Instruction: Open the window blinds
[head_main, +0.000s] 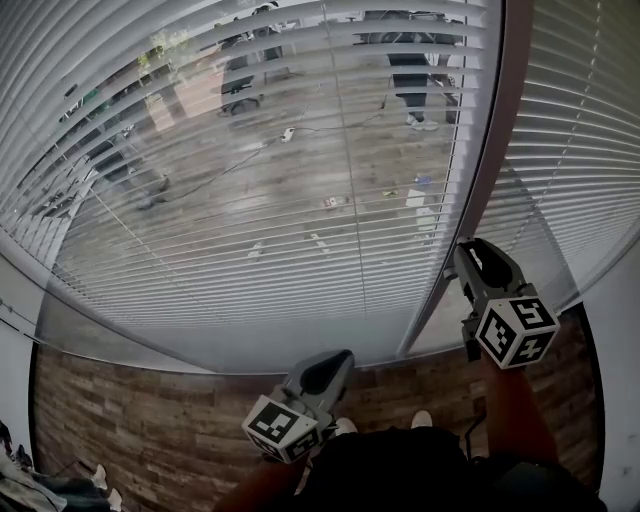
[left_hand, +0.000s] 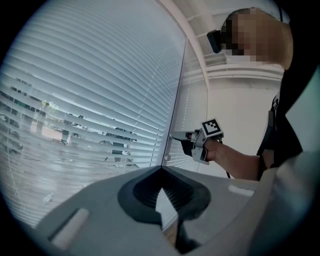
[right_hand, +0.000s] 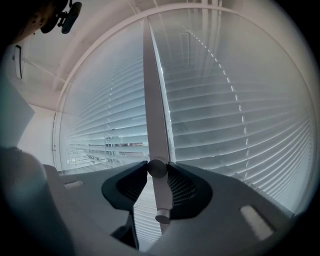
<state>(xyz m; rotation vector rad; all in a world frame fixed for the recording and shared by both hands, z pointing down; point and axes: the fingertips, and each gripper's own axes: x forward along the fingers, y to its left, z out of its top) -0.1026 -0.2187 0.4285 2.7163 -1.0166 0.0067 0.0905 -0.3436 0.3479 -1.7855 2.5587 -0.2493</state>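
Blinds (head_main: 300, 200) filled the view ahead, slats running level, partly tilted with outdoors showing through, wand (right_hand: 161, 197) hung upright by the frame (head_main: 470, 200), right gripper (right_hand: 158, 169) jaws clamped on it, left gripper (left_hand: 161, 169) jaws together, empty, over the floor (head_main: 150, 420).

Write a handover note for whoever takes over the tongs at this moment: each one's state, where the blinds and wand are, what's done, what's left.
Left tongs: shut, empty, held low, clear of the window.
Right tongs: closed on the tilt wand, beside the frame post between the two blinds.
Left blind: partly tilted open, see-through.
Right blind: looks closed.
Left to do: probably twist the wand until the blinds open fully.
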